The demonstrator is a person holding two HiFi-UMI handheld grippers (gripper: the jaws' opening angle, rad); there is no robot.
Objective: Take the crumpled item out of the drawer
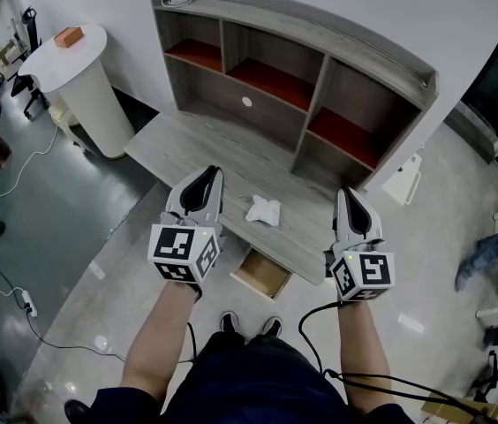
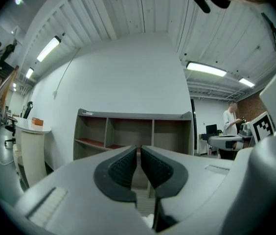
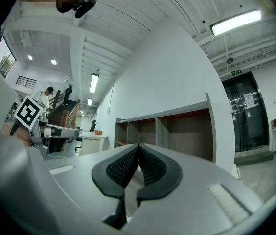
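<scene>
A crumpled white item lies on the grey desk top, between my two grippers and touching neither. Below the desk's front edge a small wooden drawer stands pulled out, and its visible inside looks bare. My left gripper hovers over the desk to the left of the item, jaws together with nothing held. My right gripper hovers to the item's right, also shut and empty. In the left gripper view the left gripper points at the shelf unit. The right gripper faces the same shelves.
A hutch with several open compartments and red shelf floors stands at the back of the desk. A white round stand with an orange box is at the left. Cables run over the floor. A person stands far off to the right.
</scene>
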